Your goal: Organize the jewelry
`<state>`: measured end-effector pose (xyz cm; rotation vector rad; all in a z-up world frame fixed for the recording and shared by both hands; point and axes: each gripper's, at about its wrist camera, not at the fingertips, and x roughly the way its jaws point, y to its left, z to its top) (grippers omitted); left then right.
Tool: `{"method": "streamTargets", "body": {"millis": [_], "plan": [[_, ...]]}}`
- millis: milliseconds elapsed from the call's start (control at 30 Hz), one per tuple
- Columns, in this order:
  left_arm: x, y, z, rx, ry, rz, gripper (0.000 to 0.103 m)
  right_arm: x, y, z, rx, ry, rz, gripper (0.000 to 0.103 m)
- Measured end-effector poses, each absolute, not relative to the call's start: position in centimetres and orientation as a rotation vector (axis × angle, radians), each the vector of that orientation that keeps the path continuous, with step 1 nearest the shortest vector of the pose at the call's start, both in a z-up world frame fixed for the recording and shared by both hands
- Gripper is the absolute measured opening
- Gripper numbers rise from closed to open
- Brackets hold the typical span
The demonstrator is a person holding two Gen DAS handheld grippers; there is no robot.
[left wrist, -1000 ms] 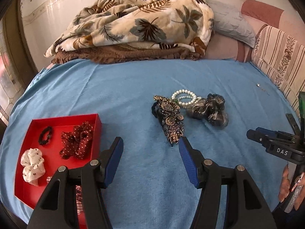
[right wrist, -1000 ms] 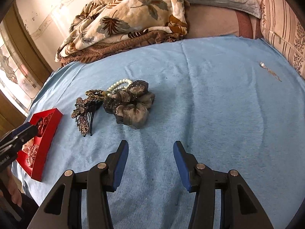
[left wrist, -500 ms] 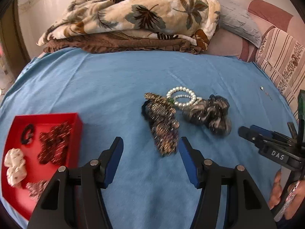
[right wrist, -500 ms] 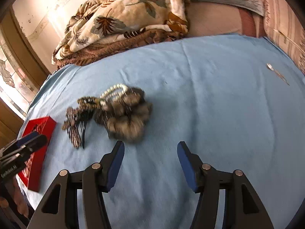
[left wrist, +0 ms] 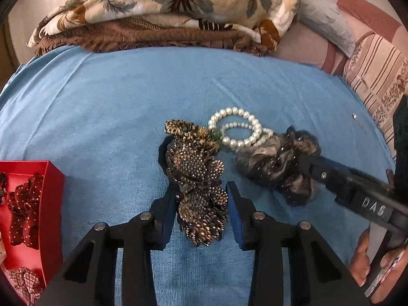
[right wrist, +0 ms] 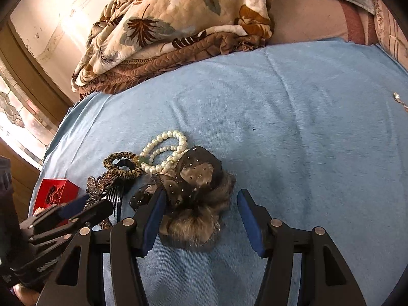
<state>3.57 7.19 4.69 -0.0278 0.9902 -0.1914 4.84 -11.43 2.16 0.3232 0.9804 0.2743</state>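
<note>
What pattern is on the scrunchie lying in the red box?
The scrunchie in the red box is dark red with small white dots, clearest in the left wrist view.

Each hand-held gripper, the left (left wrist: 201, 211) and the right (right wrist: 200, 219), has black angular arms, blue pads lining the fingers (left wrist: 236, 211), and silver round screws behind the pads. White letters reading "DAS" mark the right hand-held gripper's black side, ahead of the person's fingers.
</note>
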Motion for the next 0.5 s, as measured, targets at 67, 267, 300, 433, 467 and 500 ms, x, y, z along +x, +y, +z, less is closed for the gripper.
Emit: {"method": "streamTargets", "body": {"millis": [67, 267, 300, 433, 467, 500], "plan": [[3.1, 7.2, 4.8, -0.027, 0.978, -0.188, 0.033, 4.8, -11.5, 2.0, 0.332, 0.987, 0.282, 0.033], [-0.1, 8.0, 6.1, -0.068, 0.955, -0.214, 0.028, 3.0, -12.5, 2.8, 0.37, 0.973, 0.288, 0.014], [-1.0, 8.3, 6.5, -0.078, 0.947, -0.22, 0.028, 2.8, -12.6, 3.0, 0.371, 0.971, 0.287, 0.013], [-4.5, 9.8, 7.5, -0.13, 0.936, -0.245, 0.028, 0.1, -13.3, 3.8, 0.358, 0.961, 0.28, 0.012], [-5.4, 10.2, 7.7, -0.143, 0.935, -0.251, 0.028, -0.9, -13.5, 4.0, 0.351, 0.958, 0.283, 0.012], [-6.1, 10.5, 7.9, -0.15, 0.936, -0.252, 0.028, -1.7, -13.6, 4.1, 0.342, 0.957, 0.283, 0.012]]}}
